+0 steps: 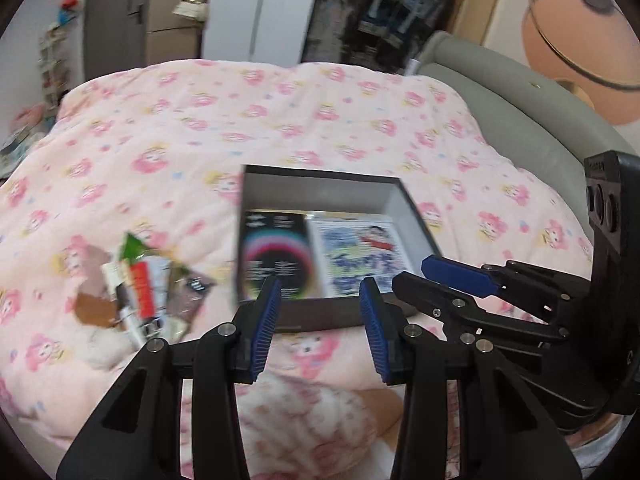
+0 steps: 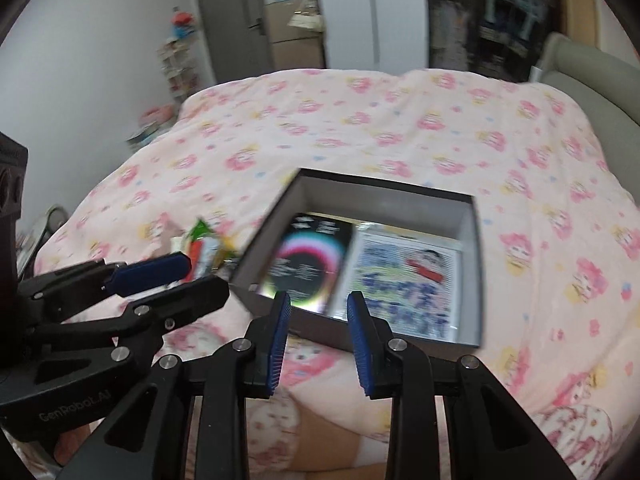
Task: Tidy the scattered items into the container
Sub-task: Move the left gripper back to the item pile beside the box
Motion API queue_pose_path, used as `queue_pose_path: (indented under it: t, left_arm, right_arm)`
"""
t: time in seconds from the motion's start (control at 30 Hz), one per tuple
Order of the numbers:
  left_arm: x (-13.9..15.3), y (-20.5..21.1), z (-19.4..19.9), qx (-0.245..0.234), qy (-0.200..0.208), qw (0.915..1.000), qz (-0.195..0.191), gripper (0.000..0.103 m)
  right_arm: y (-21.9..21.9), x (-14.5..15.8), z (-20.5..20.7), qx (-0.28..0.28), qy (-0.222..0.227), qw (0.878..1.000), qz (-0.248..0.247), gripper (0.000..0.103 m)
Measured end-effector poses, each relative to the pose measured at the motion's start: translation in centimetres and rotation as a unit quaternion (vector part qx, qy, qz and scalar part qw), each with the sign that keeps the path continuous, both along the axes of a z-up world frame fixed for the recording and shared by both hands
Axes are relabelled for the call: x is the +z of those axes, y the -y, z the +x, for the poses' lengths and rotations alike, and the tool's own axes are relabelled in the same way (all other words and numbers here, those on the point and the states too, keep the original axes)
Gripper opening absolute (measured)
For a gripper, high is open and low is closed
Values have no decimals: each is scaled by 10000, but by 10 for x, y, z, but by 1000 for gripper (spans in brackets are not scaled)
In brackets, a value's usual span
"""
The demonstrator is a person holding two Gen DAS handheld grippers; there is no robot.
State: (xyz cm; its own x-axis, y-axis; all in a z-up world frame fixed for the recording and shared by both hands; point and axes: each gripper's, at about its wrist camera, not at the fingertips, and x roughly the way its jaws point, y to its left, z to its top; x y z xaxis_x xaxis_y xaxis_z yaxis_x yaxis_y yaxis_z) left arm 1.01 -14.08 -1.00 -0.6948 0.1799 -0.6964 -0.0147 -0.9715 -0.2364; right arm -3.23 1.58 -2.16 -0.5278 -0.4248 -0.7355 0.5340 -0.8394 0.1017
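A dark grey open box (image 1: 320, 196) (image 2: 380, 204) lies on the bed. Inside it are a black card with a rainbow ring (image 1: 276, 252) (image 2: 308, 260) and a cartoon-printed sheet (image 1: 356, 256) (image 2: 400, 280), side by side. Several snack packets (image 1: 136, 292) (image 2: 204, 248) lie in a loose pile left of the box. My left gripper (image 1: 320, 284) (image 2: 208, 276) hovers over the box's near wall, open, with nothing between its blue pads. My right gripper (image 2: 320, 300) (image 1: 412, 274) hangs close beside it, also open and empty, above the box's near edge.
A pink quilt (image 1: 280, 128) with a cartoon print covers the whole bed. A grey padded headboard (image 1: 520, 92) curves along the right. A wardrobe, a door and cluttered shelves stand beyond the bed. A person's patterned pyjama leg (image 1: 304, 412) shows below the grippers.
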Motion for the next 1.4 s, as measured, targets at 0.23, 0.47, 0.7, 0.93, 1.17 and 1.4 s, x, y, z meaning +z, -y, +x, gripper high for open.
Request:
queue_pose_path:
  t: [0.23, 0.47, 0.7, 0.93, 1.17, 1.4]
  left_arm:
    - [-14, 61, 25, 618, 85, 9979, 156, 40]
    - [-50, 113, 30, 1149, 275, 9918, 487, 33]
    - [-77, 160, 20, 1501, 354, 9847, 815, 29]
    - [-94, 191, 4, 1725, 403, 9795, 957, 28]
    - [-135, 227, -18, 1819, 927, 9715, 1207, 28]
    - [-168, 234, -69, 1467, 1662, 9654, 1372, 28]
  right_arm:
    - [60, -7, 12, 629, 168, 9978, -112, 27]
    - [121, -39, 5, 1287, 746, 9886, -230, 15]
    - [174, -57, -7, 1720, 933, 9806, -101, 13]
    - [212, -73, -28, 1891, 1061, 9762, -56, 13]
    - [232, -102, -70, 1578, 1419, 9770, 202, 13]
    - [244, -142, -96, 1379, 1994, 9691, 449, 14]
